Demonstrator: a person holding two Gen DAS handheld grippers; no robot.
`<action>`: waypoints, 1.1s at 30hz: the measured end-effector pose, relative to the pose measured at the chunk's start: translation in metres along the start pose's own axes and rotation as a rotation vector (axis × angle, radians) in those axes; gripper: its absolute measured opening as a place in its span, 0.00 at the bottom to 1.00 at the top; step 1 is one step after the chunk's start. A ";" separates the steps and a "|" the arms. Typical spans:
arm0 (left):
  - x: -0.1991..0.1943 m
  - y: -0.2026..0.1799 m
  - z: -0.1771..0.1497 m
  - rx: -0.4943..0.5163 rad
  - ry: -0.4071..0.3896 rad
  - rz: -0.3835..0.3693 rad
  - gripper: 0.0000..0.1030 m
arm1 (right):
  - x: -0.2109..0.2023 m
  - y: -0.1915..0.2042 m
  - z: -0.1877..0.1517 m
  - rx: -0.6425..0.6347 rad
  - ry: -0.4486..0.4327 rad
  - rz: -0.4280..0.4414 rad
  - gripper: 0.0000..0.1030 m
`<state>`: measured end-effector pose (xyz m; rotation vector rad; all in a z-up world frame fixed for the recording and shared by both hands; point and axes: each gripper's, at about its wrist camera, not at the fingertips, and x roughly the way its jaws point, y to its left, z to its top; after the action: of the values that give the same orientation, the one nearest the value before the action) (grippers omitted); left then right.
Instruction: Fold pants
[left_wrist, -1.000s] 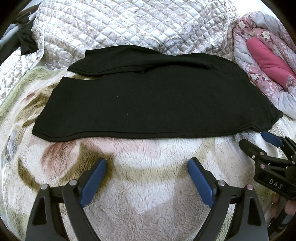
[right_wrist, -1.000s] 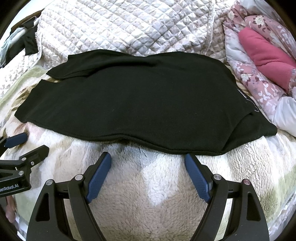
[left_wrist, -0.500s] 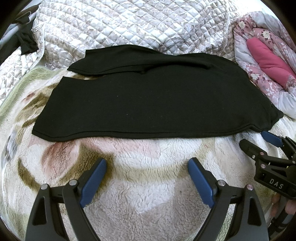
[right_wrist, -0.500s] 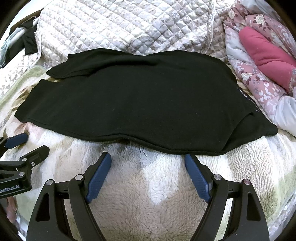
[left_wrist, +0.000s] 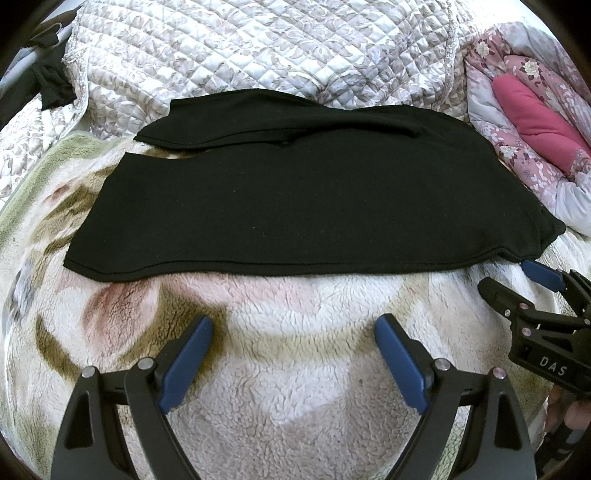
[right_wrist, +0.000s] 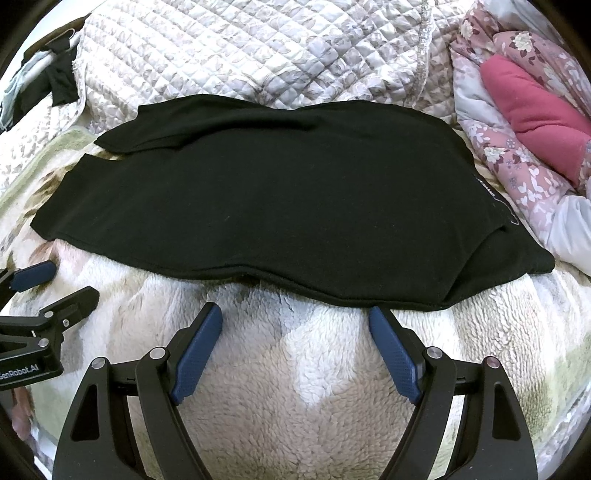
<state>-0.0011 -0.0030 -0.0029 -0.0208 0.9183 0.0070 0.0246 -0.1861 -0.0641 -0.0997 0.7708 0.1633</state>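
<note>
Hand-held grippers, left and right, both with blue pads spread apart and empty, hover over the fleecy patterned bed blanket. Just beyond lie the black knit pants, laid flat crosswise, legs already doubled. Behind: quilted white coverlet. Judged step: approach for the next fold, which calls for pinching the near hem.
</note>
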 end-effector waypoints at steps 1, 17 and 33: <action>0.000 0.000 0.000 0.000 0.001 0.000 0.89 | 0.000 0.000 -0.001 -0.001 0.001 0.002 0.79; 0.001 0.002 0.001 0.013 0.005 -0.006 0.89 | -0.001 -0.002 0.000 -0.011 0.007 0.018 0.79; -0.015 0.012 0.004 -0.030 -0.039 -0.080 0.82 | -0.017 -0.029 0.001 0.049 -0.003 0.053 0.78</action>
<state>-0.0073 0.0093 0.0117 -0.0853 0.8782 -0.0531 0.0188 -0.2161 -0.0506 -0.0326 0.7747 0.1952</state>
